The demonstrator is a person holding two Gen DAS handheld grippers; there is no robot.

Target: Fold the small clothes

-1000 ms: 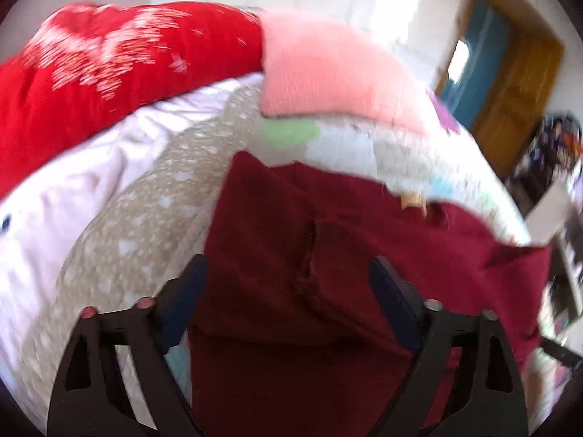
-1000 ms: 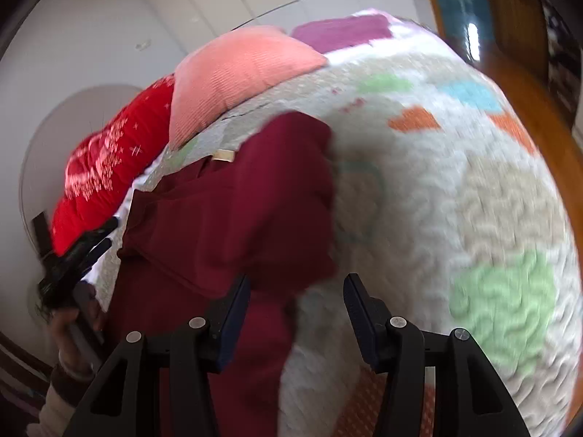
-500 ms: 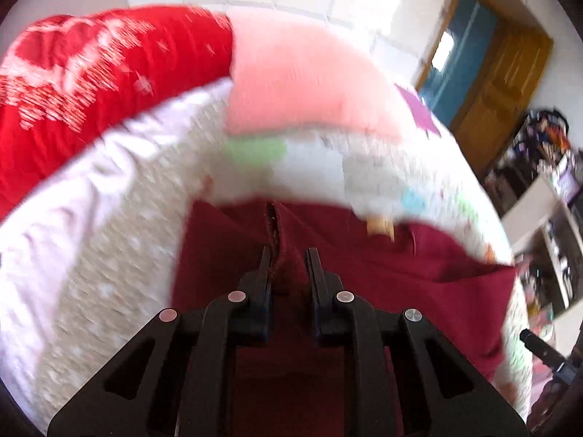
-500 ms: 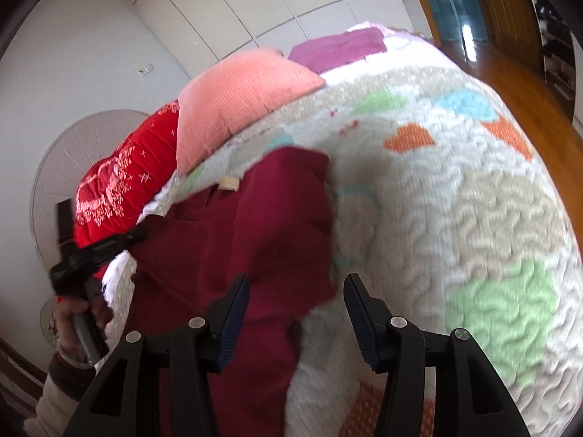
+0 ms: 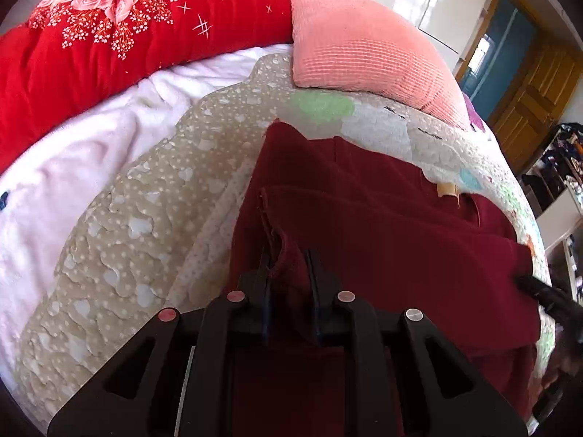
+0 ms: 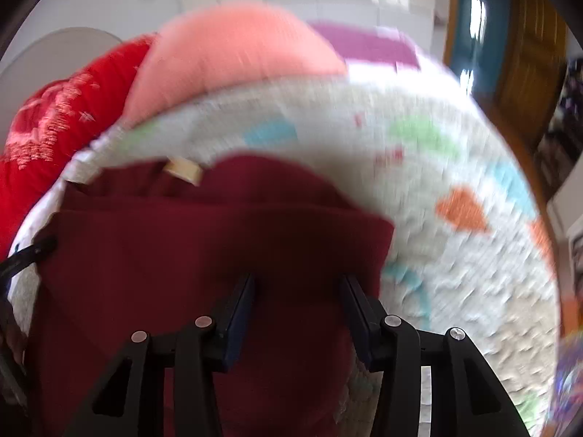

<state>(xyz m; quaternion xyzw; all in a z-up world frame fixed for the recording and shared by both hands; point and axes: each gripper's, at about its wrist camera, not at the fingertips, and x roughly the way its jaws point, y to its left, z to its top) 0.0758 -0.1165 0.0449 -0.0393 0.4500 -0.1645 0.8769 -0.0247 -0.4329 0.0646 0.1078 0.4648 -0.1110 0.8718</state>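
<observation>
A dark red garment (image 5: 382, 225) lies partly folded on the patchwork quilt (image 5: 430, 138), with a tan label (image 5: 447, 190) at its collar. My left gripper (image 5: 289, 258) is shut on a bunched edge of the garment at its left side. In the right wrist view the garment (image 6: 189, 240) fills the lower left, blurred by motion. My right gripper (image 6: 298, 284) is open, its two fingers over the garment's right part, with cloth showing between them.
A pink pillow (image 5: 364, 47) and a red flowered duvet (image 5: 109, 36) lie at the head of the bed. A white fleece blanket (image 5: 73, 167) lies at the left. A wooden door (image 5: 535, 94) and shelves stand beyond the bed's right side.
My left gripper, wide open a second ago, closed on the garment's left edge and holds it. My right gripper moved left over the garment and stays open.
</observation>
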